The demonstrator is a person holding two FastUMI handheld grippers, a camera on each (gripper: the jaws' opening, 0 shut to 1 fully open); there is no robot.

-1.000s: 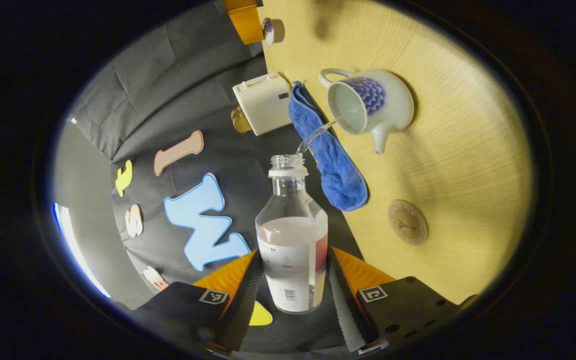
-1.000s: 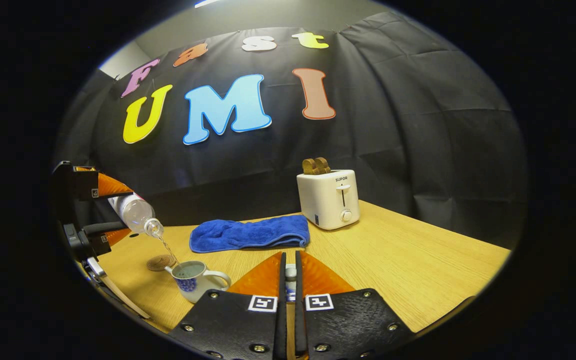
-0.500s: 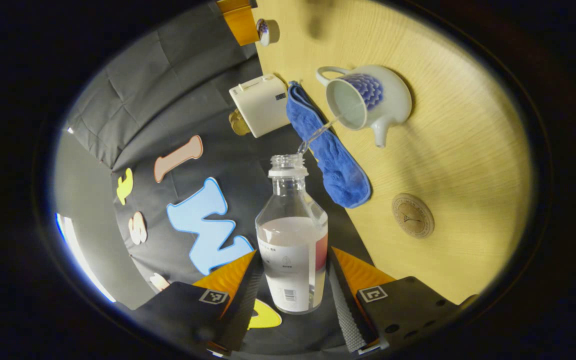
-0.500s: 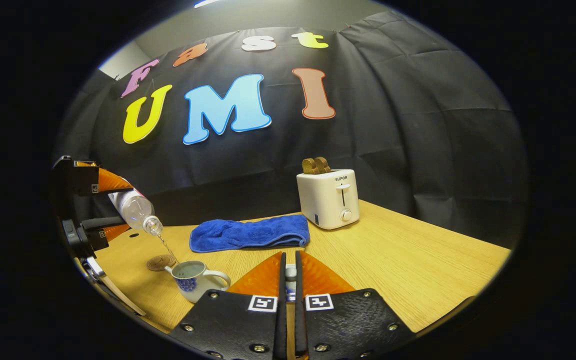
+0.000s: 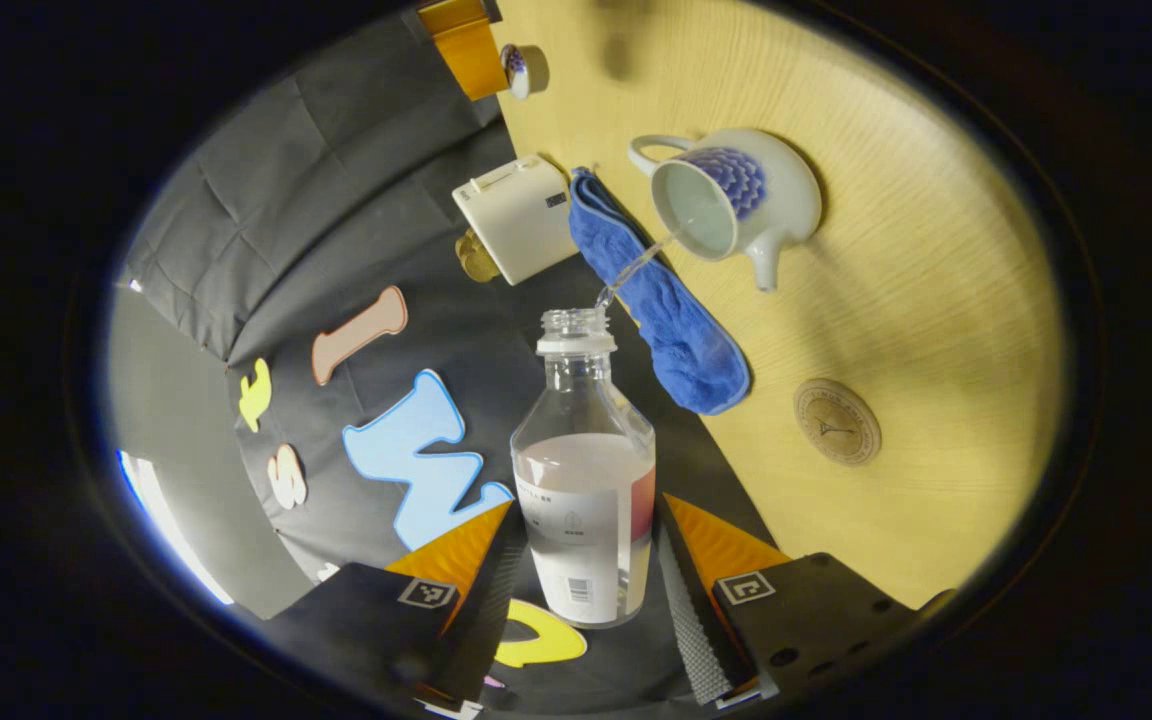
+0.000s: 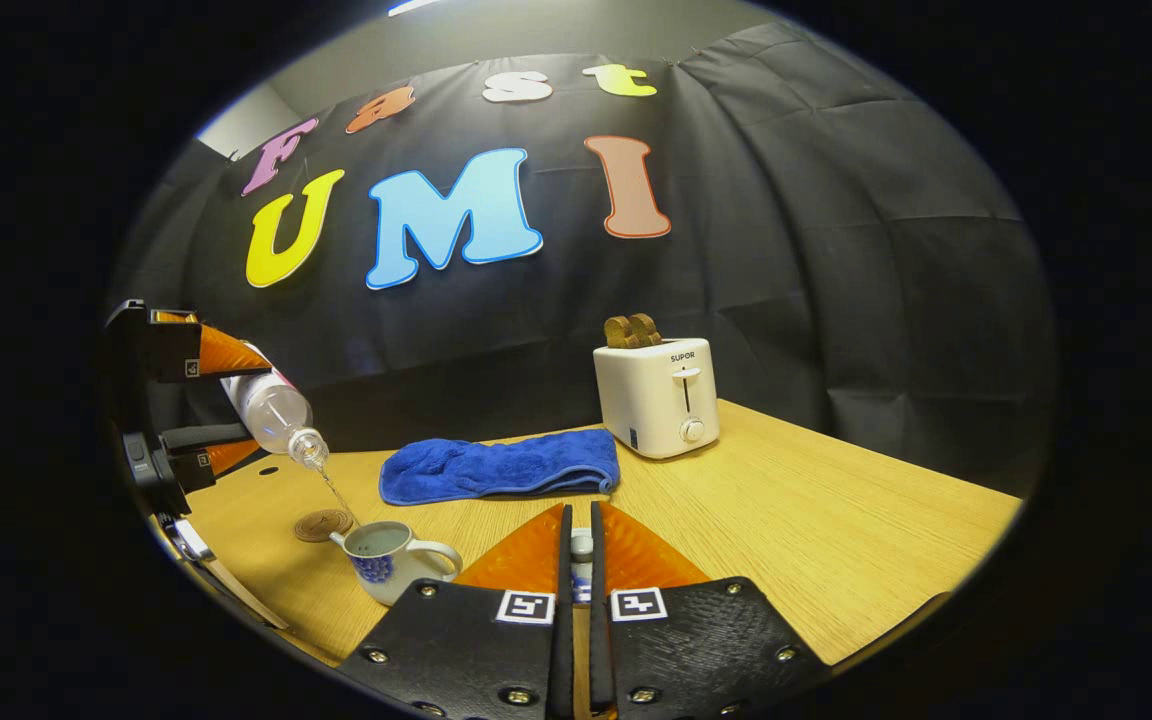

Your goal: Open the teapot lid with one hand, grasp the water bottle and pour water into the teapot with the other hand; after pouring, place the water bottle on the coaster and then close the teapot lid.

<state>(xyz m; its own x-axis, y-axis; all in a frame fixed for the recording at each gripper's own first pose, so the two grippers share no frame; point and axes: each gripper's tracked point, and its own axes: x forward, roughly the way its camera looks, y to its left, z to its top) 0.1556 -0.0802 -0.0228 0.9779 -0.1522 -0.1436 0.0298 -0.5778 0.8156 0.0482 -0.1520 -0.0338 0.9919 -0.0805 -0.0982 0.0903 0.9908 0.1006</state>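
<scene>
Water arcs from the clear ribbed-neck bottle (image 5: pixel 584 470), clamped in left jaws, into the glazed teapot (image 5: pixel 731 195).

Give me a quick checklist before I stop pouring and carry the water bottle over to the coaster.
1. Grip on the water bottle: left gripper has both fingers pressed on its sides. Ok.
2. Stream landing: water runs from the bottle's mouth into the open teapot; no spill shows on the table. Ok.
3. Fill level in the teapot: water shows inside, depth unclear. Cannot tell.
4. Coaster: bare, lying beyond the blue towel. Ok.
5. Teapot lid: pinched in the right gripper, held off the pot. Ok.
6. Bottle cap: off, so the bottle must come upright before travel. Not ok yet.
</scene>
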